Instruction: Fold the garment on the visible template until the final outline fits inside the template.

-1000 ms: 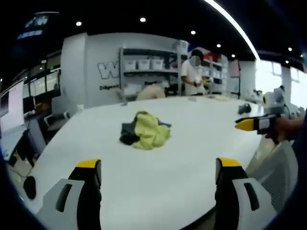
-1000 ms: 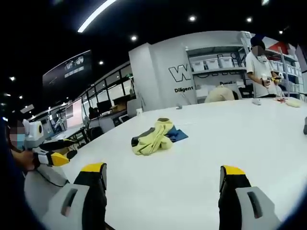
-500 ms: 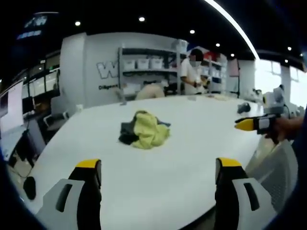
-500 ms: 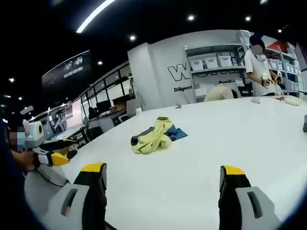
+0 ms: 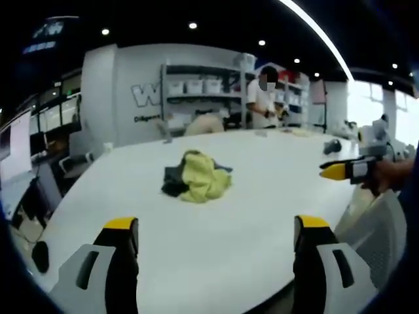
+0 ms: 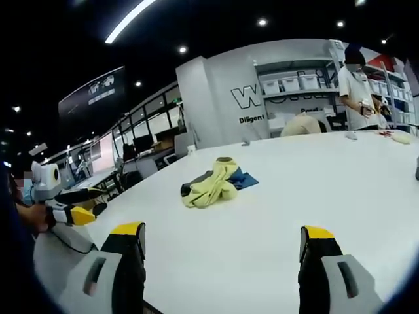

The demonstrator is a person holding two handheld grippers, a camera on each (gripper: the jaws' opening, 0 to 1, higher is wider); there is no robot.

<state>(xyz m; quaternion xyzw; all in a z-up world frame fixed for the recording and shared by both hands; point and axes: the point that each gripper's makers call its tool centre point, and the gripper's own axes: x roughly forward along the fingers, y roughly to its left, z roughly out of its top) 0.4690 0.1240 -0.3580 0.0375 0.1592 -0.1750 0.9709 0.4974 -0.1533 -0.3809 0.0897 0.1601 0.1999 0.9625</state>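
Observation:
A crumpled yellow garment (image 5: 203, 177) with dark grey and blue parts lies bunched in the middle of the large white table (image 5: 249, 216). The same garment (image 6: 211, 186) appears in the right gripper view, a blue patch under its far edge. My left gripper (image 5: 216, 226) is open, its yellow-tipped jaws wide apart over the table's near edge, well short of the garment. My right gripper (image 6: 222, 232) is open too, also well back from the garment. The right gripper (image 5: 344, 170) enters the left gripper view from the right; the left gripper (image 6: 75, 214) shows at the left of the right gripper view.
A person (image 5: 264, 98) stands at the far side by shelves (image 5: 203, 91) holding white bins. Small items (image 6: 389, 136) lie on the table's far right part. Desks and monitors (image 6: 141, 147) line the room beyond the left edge.
Nothing has moved on the table; only a slight drift of both views. Both grippers stay open and apart from the garment.

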